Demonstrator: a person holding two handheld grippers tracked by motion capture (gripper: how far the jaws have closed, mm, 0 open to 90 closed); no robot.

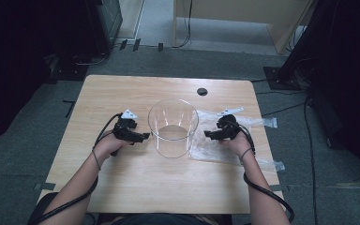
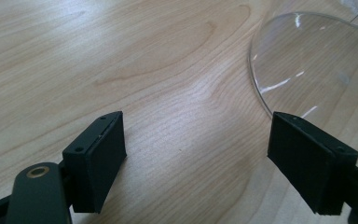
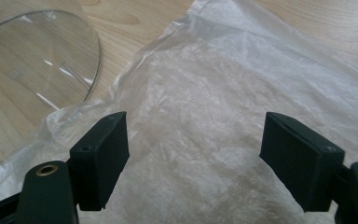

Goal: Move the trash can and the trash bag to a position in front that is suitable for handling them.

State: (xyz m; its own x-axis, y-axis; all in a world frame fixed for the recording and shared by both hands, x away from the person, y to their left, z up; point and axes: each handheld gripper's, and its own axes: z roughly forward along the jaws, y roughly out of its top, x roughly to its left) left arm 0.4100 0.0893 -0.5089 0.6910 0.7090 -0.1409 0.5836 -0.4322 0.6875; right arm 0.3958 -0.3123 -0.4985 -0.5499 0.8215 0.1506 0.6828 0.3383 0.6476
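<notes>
At a light wooden table (image 1: pixel 122 187), a person poises two handheld grippers either side of a clear plastic tub (image 1: pixel 173 126); the left gripper (image 1: pixel 141 137) stands wide with nothing between its jaws, the tub just ahead and to its right; the right gripper (image 1: pixel 208 134) hovers, jaws wide and unloaded, directly above a crumpled transparent plastic bag (image 1: pixel 215 147), the tub just off to its left. The risks, as judged here: the thin film could slide or bunch under a closing pinch, leaving only one layer caught; a stray nudge could shove the light tub aside. The bag's mouth is hard to find; its edges fade into the wood; the tub's wall nearly vanishes against the tabletop.
</notes>
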